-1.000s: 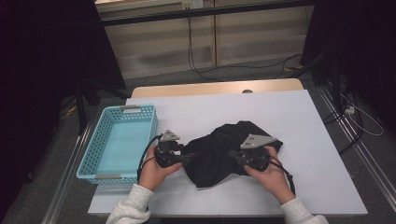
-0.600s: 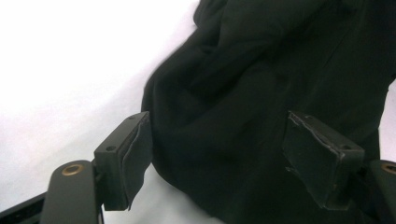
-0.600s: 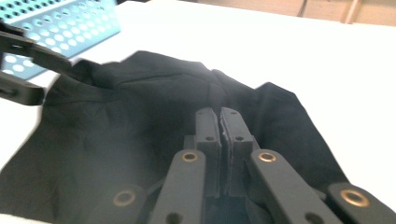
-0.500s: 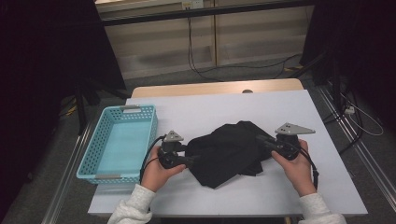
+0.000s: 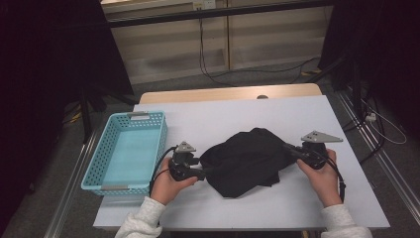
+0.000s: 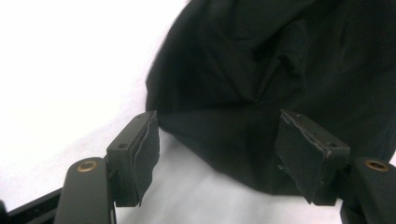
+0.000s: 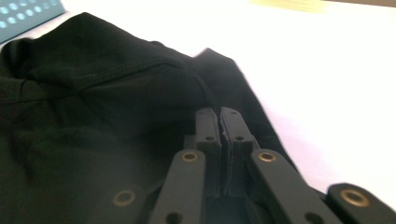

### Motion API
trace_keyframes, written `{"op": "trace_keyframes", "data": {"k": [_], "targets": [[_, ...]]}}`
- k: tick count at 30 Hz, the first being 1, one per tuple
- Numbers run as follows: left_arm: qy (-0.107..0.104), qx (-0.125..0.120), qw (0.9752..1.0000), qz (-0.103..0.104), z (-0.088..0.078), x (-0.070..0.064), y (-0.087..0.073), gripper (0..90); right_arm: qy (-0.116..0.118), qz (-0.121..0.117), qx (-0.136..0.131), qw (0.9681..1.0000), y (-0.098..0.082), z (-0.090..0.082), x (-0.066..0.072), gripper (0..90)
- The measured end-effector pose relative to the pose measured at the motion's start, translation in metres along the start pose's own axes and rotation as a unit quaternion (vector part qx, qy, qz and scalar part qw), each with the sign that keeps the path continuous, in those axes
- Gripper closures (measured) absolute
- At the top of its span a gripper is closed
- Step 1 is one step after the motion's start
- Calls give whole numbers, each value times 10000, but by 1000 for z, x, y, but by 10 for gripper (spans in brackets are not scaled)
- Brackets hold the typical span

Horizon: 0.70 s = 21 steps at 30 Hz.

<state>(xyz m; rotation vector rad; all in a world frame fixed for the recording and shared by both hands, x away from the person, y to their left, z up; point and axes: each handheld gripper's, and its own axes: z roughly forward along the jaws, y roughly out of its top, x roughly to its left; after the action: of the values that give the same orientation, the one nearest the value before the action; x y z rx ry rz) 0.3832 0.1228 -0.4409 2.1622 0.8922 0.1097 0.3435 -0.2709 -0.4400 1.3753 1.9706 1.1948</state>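
A black garment (image 5: 247, 161) lies crumpled in the middle of the white table (image 5: 223, 116). At its left edge my left gripper (image 5: 202, 173) is open. In the left gripper view the pads (image 6: 144, 144) stand apart on either side of a fold of the garment (image 6: 261, 70) without pressing it. These jaws have just been closing a little. My right gripper (image 5: 289, 148) is at the garment's right side. In the right gripper view it (image 7: 219, 114) is shut on a thin edge of the cloth (image 7: 93, 93), which runs taut to its tips.
A light blue perforated basket (image 5: 159, 148) stands at the table's left side, close to the left hand; its corner (image 7: 28, 14) appears in the right gripper view. A wooden strip (image 5: 228, 93) runs along the table's far edge. Cables lie on the floor beyond.
My right gripper has moved to the right with the garment's edge in it, drawing the cloth out wider. The left hand has stayed at the garment's left edge.
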Motion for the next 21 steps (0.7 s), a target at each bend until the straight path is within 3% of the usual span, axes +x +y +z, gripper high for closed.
{"op": "trace_keyframes", "data": {"k": [7, 13, 16, 21], "targets": [[-65, -7, 10000, -67, 8, -3, 0, 350, -284, 96, 149, 9994, -11, -4, -16, 869], [-334, 55, 9994, 2, 19, -13, 5, 415, -295, 77, 197, 9993, -15, -8, -16, 868], [-392, 64, 9992, -14, 25, -18, 6, 504, -303, 62, 237, 9992, -18, -9, -17, 868], [-569, 18, 9983, -117, 28, -24, 9, 765, -298, 72, 240, 9992, -21, -11, -16, 868]]}}
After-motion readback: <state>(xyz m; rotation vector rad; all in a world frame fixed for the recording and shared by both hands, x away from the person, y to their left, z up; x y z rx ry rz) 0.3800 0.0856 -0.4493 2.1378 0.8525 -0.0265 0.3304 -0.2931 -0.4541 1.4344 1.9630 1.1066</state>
